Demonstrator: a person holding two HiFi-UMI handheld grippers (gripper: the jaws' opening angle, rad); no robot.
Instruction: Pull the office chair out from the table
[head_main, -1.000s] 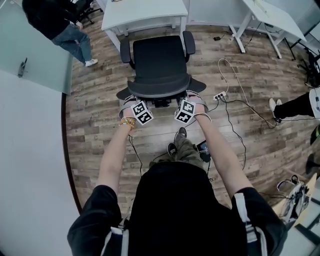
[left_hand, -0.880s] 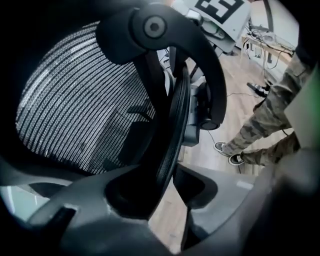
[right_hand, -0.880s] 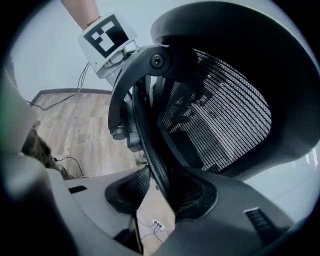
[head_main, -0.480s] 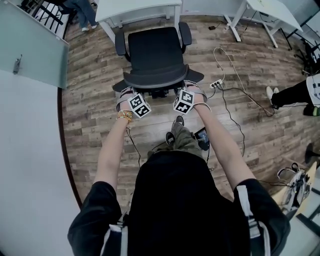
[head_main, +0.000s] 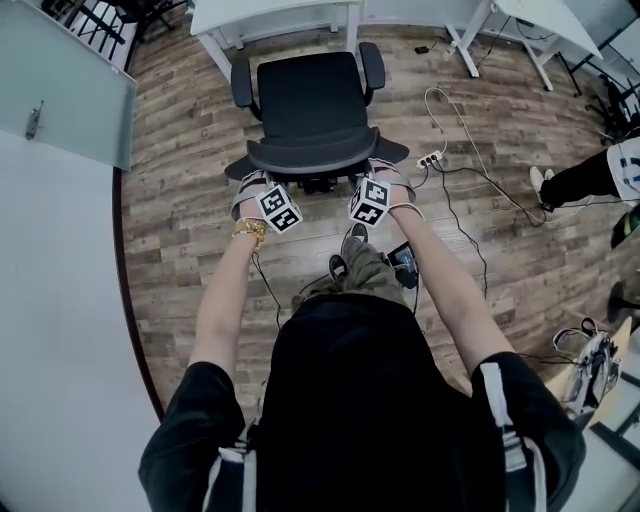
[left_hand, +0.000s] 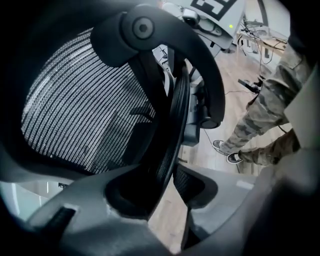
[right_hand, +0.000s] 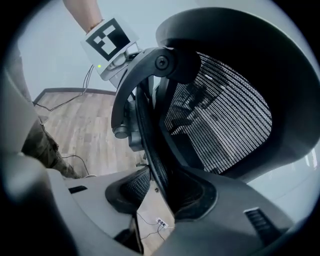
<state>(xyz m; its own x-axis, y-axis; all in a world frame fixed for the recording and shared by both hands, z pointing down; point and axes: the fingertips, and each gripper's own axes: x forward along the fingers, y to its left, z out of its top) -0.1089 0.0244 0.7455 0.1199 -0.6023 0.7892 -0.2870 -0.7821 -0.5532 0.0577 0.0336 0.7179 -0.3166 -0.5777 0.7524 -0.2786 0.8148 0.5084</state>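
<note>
Behind the office chair (head_main: 305, 100), a two-tool grip
Both clamp the backrest rim (right_hand: 150, 130), left tool (head_main: 252, 183) and right tool (head_main: 385, 175); chair sits close before the counter (head_main: 270, 15); draw evenly, straight back, lest it swivel.

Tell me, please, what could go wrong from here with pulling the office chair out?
1. The power strip lies on the floor just right of the office chair; the chair's base might catch it.
2. The person's shoes stand close behind the chair and could be rolled over.
</note>
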